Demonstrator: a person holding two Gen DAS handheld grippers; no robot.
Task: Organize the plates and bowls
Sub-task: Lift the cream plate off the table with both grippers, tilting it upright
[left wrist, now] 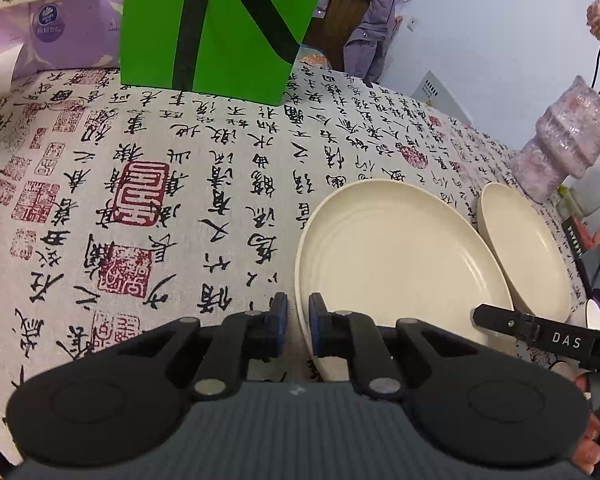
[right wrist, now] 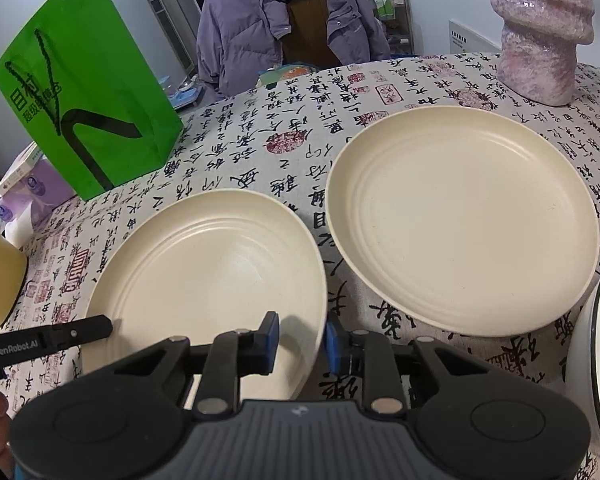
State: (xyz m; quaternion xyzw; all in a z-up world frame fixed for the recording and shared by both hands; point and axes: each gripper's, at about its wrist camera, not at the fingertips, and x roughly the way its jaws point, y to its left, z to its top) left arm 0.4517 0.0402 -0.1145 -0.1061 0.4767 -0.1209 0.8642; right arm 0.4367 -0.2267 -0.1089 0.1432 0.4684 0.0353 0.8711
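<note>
Two round cream-coloured shallow plates with ringed inner walls lie side by side, close but apart, on the worktop (right wrist: 284, 120) under its calligraphy-printed cloth: the nearer plate (right wrist: 204, 264) sits left, the farther plate (right wrist: 464, 216) right, both face up and flat. Being round, neither has a long axis or a pointing direction; only the open face, turned upward, matters. The right gripper (right wrist: 302, 342) straddles the near-right rim of the nearer plate, one blue-padded finger inside the rim and one outside, with a gap showing, so the fingers look spread and not yet pinching. The left gripper (left wrist: 298, 328) does likewise at the same plate's (left wrist: 396, 256) left rim, fingers parted across the edge; whether any pad touches the rim I cannot tell. The likely risks: a shallow bite on the thin rim would let the smooth plate tip or slide out when raised; two grippers pulling unevenly could twist it free; a lifted plate swung right could knock the farther plate or the white dark-rimmed bowl (right wrist: 596, 344) at the right edge. The cloth may also drag if the plate is slid. A green paper bag (right wrist: 88, 96) and a pink glazed vase (right wrist: 544, 28) stand well back.
</note>
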